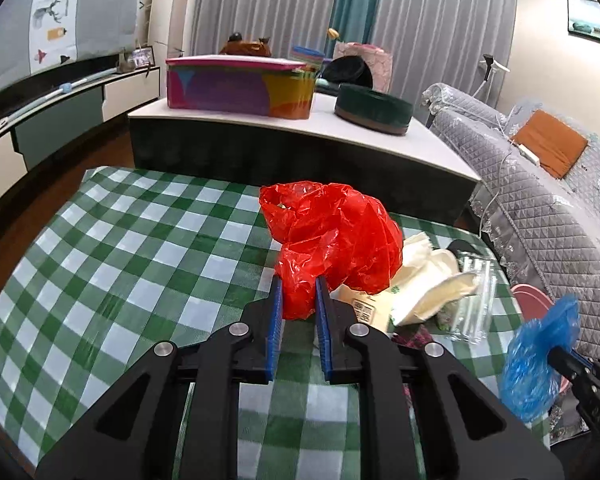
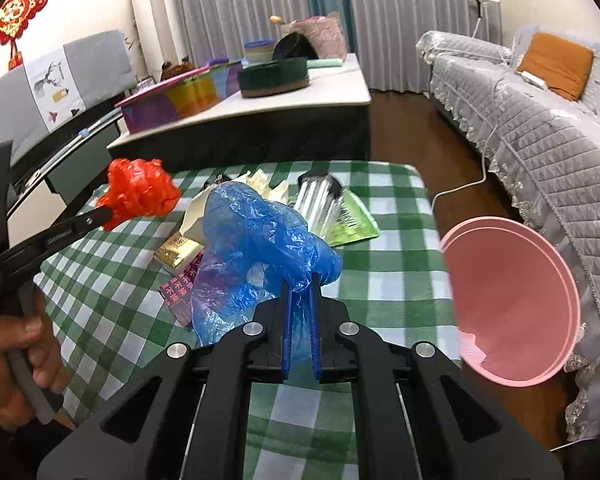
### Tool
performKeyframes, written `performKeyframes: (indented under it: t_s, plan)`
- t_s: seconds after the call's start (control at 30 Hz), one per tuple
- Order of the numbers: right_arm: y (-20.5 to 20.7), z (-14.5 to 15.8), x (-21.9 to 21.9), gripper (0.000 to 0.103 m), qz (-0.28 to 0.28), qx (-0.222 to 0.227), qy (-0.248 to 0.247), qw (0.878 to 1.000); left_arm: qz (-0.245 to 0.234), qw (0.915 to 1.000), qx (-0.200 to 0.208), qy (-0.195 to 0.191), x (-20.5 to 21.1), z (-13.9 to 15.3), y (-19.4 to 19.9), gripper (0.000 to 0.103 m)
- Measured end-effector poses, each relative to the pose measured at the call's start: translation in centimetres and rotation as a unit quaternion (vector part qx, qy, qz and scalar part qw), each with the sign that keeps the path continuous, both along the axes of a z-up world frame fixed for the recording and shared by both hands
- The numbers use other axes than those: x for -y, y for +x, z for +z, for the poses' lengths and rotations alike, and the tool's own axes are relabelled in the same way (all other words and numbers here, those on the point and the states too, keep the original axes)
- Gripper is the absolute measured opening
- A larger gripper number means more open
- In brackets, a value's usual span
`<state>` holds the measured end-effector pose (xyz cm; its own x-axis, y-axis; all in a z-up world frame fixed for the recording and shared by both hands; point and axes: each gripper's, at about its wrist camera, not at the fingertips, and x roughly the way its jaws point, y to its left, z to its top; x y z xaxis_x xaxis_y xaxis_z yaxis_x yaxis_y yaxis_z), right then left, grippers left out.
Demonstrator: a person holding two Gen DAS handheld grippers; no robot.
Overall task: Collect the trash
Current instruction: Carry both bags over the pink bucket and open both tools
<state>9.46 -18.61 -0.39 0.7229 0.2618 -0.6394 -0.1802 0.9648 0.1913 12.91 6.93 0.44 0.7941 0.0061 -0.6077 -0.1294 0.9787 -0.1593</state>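
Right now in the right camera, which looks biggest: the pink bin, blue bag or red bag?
1. Round pink plastic bin
2. Crumpled blue plastic bag, close behind; nearness inflates both
3. Crumpled red plastic bag

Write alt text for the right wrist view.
The right gripper pinches a crumpled blue plastic bag above a green checked tablecloth strewn with wrappers, a pink bin to its right. At left, the left gripper holds a red plastic bag.

Left wrist view: close above checked surface (image 1: 99, 248), looking forward along jaws toward curtains (image 1: 267, 4). Right wrist view: same heading, from right side, near pink bin (image 2: 512, 300). Both share surface, trash pile (image 2: 203, 248), sofa (image 1: 548, 216).
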Motion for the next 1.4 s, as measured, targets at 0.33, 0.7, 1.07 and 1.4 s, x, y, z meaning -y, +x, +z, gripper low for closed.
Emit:
performKeyframes:
  t_s: [0.33,0.7,1.07,1.4]
  plan:
    - [-1.2,2.1,2.8,0.008,-0.032,0.025,0.009,0.999,-0.008,0.9998,0.021,-0.001,1.4,1.7,-3.4,0.016]
    - [-1.8,3.4,6.2,0.008,-0.076,0.044,0.003,0.996,-0.039,0.9984,0.04,0.007,4.4,2.8,-5.3,0.016]
    - [-2.2,4.1,9.5,0.008,-0.117,0.052,0.004,0.992,-0.067,0.9964,0.052,0.01,6.9,3.3,-5.3,0.016]
    - [-2.9,4.5,11.6,0.008,-0.143,0.062,-0.013,0.988,-0.106,0.9922,0.064,0.014,10.5,3.9,-5.1,0.015]
